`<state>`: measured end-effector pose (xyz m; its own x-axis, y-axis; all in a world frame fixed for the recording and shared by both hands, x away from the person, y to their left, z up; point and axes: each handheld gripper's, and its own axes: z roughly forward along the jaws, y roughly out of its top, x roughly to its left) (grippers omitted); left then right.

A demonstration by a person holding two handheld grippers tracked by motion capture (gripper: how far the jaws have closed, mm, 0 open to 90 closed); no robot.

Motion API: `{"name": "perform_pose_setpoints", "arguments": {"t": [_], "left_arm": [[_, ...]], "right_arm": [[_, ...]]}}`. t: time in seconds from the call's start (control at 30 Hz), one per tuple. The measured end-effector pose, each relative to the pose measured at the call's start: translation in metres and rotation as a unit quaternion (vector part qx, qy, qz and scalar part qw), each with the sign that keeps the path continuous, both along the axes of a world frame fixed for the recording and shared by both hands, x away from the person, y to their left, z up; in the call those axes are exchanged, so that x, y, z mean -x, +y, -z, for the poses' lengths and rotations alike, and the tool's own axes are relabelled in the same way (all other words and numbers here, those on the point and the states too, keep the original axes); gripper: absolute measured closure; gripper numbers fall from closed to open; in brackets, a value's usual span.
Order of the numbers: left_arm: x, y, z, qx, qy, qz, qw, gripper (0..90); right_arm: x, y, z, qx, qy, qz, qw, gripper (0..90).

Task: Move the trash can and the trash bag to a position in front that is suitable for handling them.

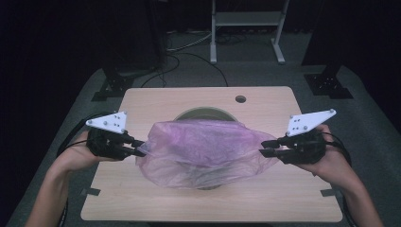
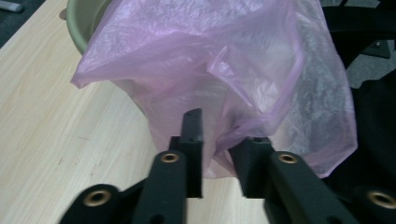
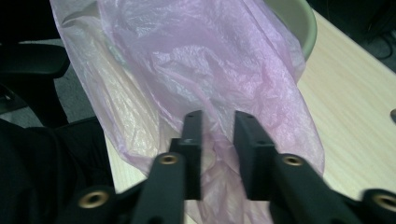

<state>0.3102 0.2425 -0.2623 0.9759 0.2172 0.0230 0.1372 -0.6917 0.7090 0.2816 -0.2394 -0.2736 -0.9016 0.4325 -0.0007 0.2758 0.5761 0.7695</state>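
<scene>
A thin pink plastic bag (image 1: 203,146) lies draped over a pale green basin (image 1: 201,112) in the middle of the wooden table (image 1: 142,198). My left gripper (image 1: 139,147) is at the bag's left edge and my right gripper (image 1: 264,146) at its right edge, each in a person's hand. In the left gripper view the bag (image 2: 210,56) hangs in front of the basin (image 2: 79,23). A fold of film sits between the left gripper's (image 2: 223,128) jaws, with a gap showing. In the right gripper view the bag (image 3: 196,56) likewise runs between the right gripper's (image 3: 219,116) parted jaws, near the basin rim (image 3: 299,23).
A small round hole (image 1: 240,99) is in the table's far edge. A white frame stand (image 1: 246,28) and cables are on the floor behind the table, with dark stands at both back corners. A black chair arm (image 3: 28,60) is beside the table.
</scene>
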Motion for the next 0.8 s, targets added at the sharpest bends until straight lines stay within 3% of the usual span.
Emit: {"name": "perform_pose_setpoints", "arguments": {"t": [0.07,0.37,0.47,0.67,0.8], "left_arm": [[-0.004,0.000,0.003,-0.005,-0.002,-0.009,0.9999,81.8],[-0.032,-0.003,0.022,-0.037,-0.001,-0.062,0.9974,85.1],[-0.040,-0.005,0.032,-0.038,0.006,-0.067,0.9970,85.1],[-0.057,-0.002,0.055,-0.028,0.028,-0.085,0.9956,86.8],[-0.063,-0.001,0.065,-0.038,0.026,-0.103,0.9936,89.1]], "right_arm": [[-0.004,-0.001,0.001,-0.012,0.014,0.004,0.9998,81.6],[-0.031,0.003,0.008,-0.062,0.037,0.028,0.9970,88.9],[-0.043,0.009,0.017,-0.062,0.040,0.053,0.9959,90.0],[-0.054,0.012,0.036,-0.064,0.060,0.062,0.9942,90.0],[-0.061,0.010,0.046,-0.066,0.071,0.072,0.9927,90.0]]}}
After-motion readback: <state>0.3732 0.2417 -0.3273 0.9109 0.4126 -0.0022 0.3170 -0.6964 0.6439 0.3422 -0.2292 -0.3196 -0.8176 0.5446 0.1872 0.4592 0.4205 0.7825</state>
